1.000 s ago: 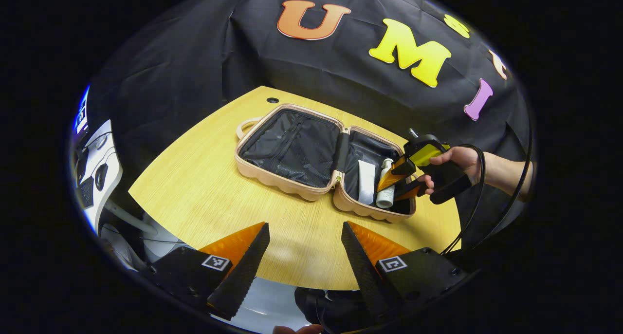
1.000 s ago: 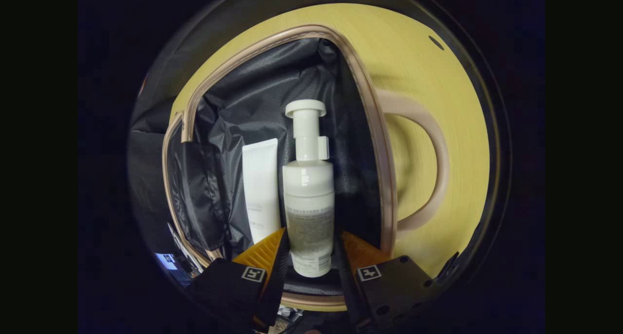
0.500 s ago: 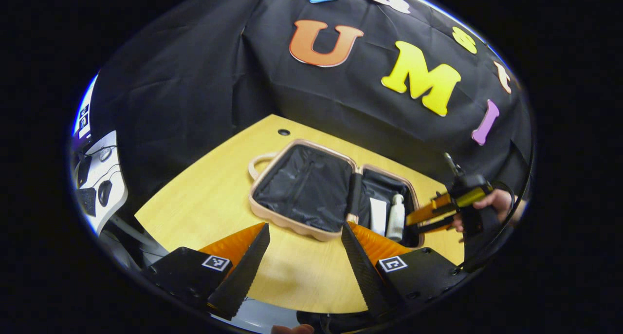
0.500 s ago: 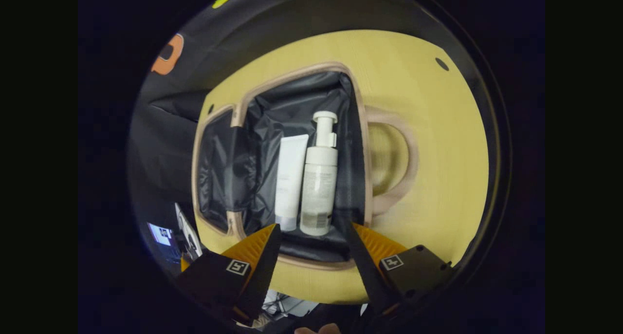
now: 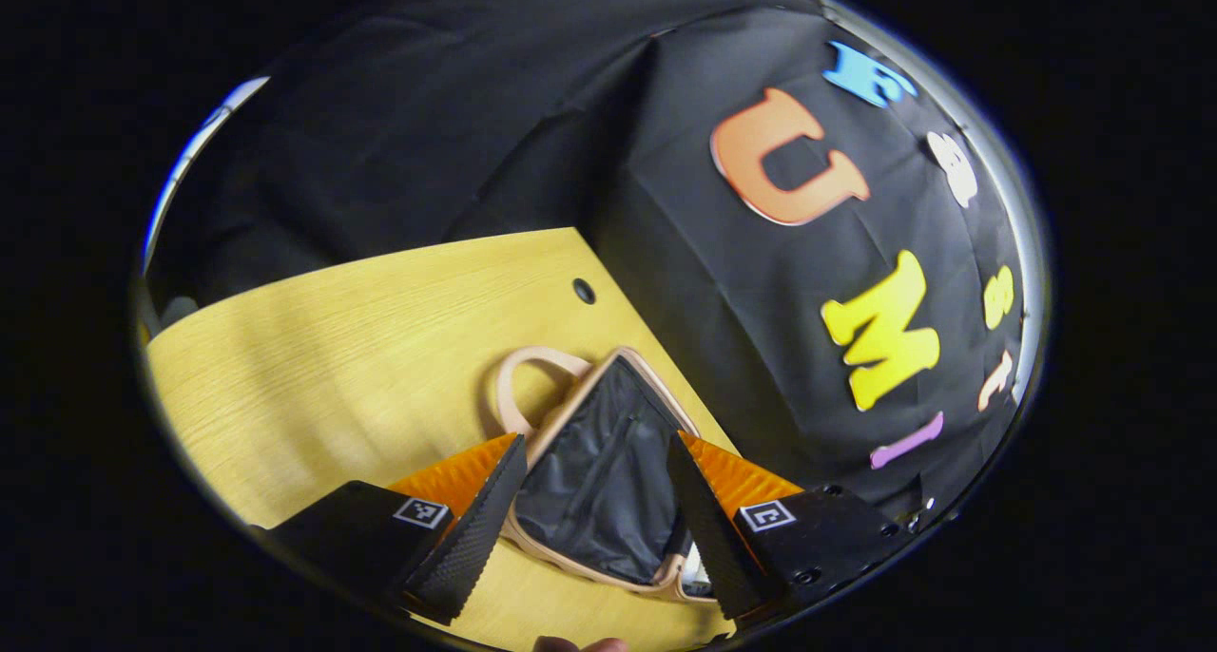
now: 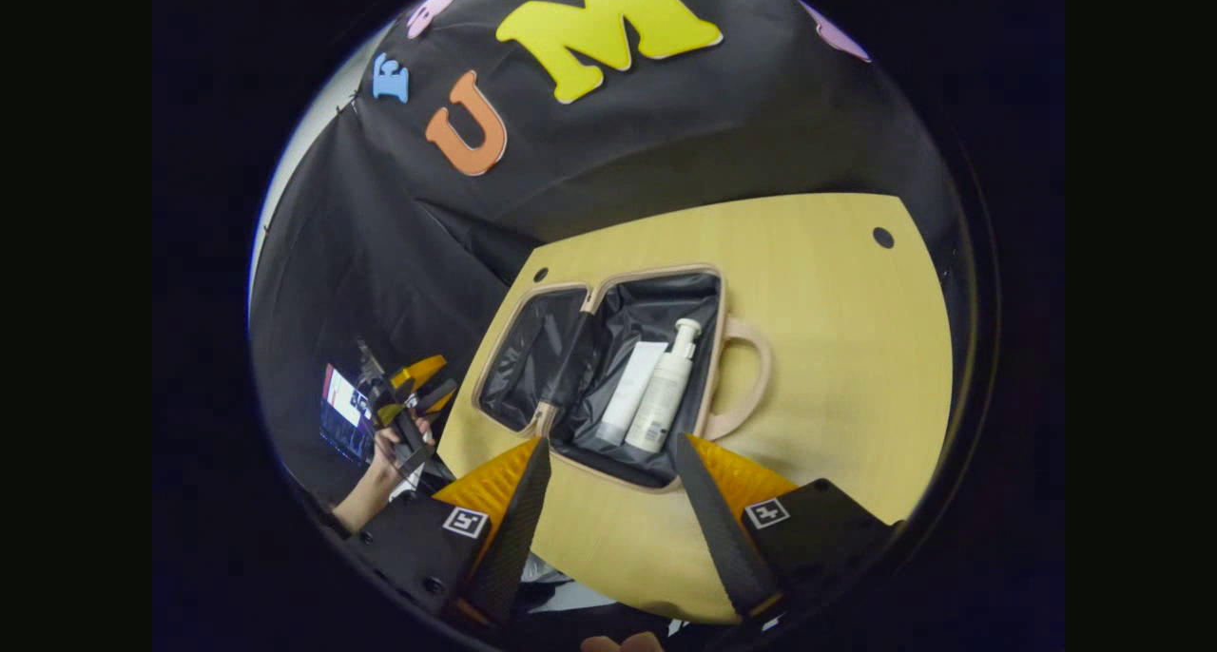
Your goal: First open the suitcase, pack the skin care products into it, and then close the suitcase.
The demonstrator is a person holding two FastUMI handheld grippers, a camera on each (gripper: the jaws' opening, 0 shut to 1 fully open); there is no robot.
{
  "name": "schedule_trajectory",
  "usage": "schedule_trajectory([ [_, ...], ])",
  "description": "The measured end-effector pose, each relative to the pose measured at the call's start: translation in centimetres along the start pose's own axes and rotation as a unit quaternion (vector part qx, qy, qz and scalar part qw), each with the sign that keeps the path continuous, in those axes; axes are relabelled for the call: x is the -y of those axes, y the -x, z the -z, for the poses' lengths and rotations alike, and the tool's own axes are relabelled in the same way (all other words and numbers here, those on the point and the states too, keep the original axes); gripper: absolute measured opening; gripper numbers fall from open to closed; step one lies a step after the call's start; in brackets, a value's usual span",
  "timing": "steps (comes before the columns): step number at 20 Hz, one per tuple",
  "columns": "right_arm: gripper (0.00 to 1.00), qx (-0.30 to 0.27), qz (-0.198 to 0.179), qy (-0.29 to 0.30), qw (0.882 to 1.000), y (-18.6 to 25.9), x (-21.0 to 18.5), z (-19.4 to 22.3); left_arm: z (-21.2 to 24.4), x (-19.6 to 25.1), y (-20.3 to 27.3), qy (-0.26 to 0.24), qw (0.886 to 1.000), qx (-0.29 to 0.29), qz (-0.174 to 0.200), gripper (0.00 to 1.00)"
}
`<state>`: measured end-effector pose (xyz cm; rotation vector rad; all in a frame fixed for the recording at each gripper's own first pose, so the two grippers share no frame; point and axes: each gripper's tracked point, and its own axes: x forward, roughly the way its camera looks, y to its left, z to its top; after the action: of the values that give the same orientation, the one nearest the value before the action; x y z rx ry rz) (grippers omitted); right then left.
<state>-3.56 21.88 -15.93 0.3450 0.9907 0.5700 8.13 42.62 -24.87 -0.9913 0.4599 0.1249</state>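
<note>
The beige suitcase (image 6: 720, 359) lies open flat on the wooden table, black lining up. In its right half a white tube (image 6: 629, 393) and a white pump bottle (image 6: 666, 391) lie side by side. My right gripper (image 6: 608, 514) hovers open above the table's near edge, back from the case, holding nothing. My left gripper (image 5: 594, 505) is open just over the lid half (image 5: 601, 471), whose zipped mesh pocket shows between its fingers. In the right gripper view the left gripper (image 6: 418, 386) is far off at the left, held by a hand.
The table (image 5: 361, 338) has a cable hole (image 5: 584, 291) near its back edge and another (image 6: 883, 238) at the far right. Black cloth walls stand close behind the table. A lit screen (image 6: 344, 410) glows at the left.
My right gripper has let go of the pump bottle and pulled up and back from the case. My left gripper has swung in over the lid half.
</note>
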Motion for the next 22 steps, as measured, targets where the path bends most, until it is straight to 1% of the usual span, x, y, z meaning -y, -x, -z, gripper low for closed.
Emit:
schedule_trajectory([
  [2, 0.79, 0.020, 0.011, -0.019, 1.000, 2.1, 1.6, -0.8, -0.7, -2.1, -2.6, 0.028, 1.000, -0.009, 0.001, 0.95],
  [4, 0.79, 0.032, 0.023, -0.038, 0.999, 3.0, 2.8, -0.8, -0.8, -3.6, -4.5, 0.066, 0.997, -0.034, 0.000, 0.93],
  [7, 0.79, 0.038, 0.042, -0.062, 0.996, 3.6, 4.2, -0.7, -1.2, -3.6, -6.2, 0.105, 0.993, -0.038, 0.031, 0.87],
  [10, 0.79, 0.040, 0.042, -0.086, 0.995, 3.7, 4.4, -0.6, -0.1, -3.9, -8.1, 0.112, 0.991, -0.057, 0.038, 0.80],
  [11, 0.79, 0.042, 0.041, -0.089, 0.994, 3.6, 4.3, -0.7, 0.5, -3.8, -8.8, 0.114, 0.990, -0.068, 0.040, 0.87],
  [12, 0.79, 0.043, 0.042, -0.089, 0.994, 3.5, 4.4, -0.7, 0.9, -3.7, -9.4, 0.116, 0.989, -0.076, 0.041, 0.85],
  [13, 0.80, 0.045, 0.043, -0.089, 0.994, 3.6, 4.4, -0.7, 1.3, -3.7, -10.0, 0.117, 0.989, -0.082, 0.037, 0.80],
  [14, 0.80, 0.046, 0.042, -0.089, 0.994, 3.6, 4.3, -0.8, 1.5, -3.8, -10.4, 0.120, 0.989, -0.085, 0.035, 0.65],
  [15, 0.79, 0.047, 0.040, -0.090, 0.994, 3.6, 4.1, -0.9, 1.6, -3.9, -10.8, 0.126, 0.988, -0.088, 0.032, 0.67],
  [16, 0.79, 0.049, 0.041, -0.091, 0.994, 3.8, 4.0, -1.1, 1.6, -3.7, -11.0, 0.135, 0.987, -0.088, 0.028, 0.50],
  [17, 0.79, 0.054, 0.043, -0.091, 0.993, 3.9, 4.1, -1.2, 1.2, -4.0, -11.3, 0.142, 0.986, -0.083, 0.017, 0.48],
  [18, 0.79, 0.065, 0.054, -0.088, 0.993, 4.0, 4.7, -1.4, 0.8, -4.1, -11.4, 0.148, 0.986, -0.076, 0.008, 0.28],
  [19, 0.79, 0.082, 0.071, -0.082, 0.991, 4.3, 5.6, -1.8, 0.6, -4.0, -11.1, 0.146, 0.987, -0.072, 0.001, 0.13],
  [20, 0.79, 0.107, 0.099, -0.069, 0.987, 4.8, 6.8, -2.4, 0.4, -3.6, -10.8, 0.137, 0.988, -0.067, -0.007, 0.12],
  [21, 0.80, 0.134, 0.132, -0.053, 0.981, 5.7, 8.2, -3.1, -0.1, -3.0, -10.4, 0.127, 0.990, -0.059, -0.011, 0.10],
  [22, 0.80, 0.166, 0.166, -0.039, 0.971, 6.9, 9.3, -4.0, -0.8, -2.1, -9.9, 0.119, 0.992, -0.049, -0.011, 0.10],
])
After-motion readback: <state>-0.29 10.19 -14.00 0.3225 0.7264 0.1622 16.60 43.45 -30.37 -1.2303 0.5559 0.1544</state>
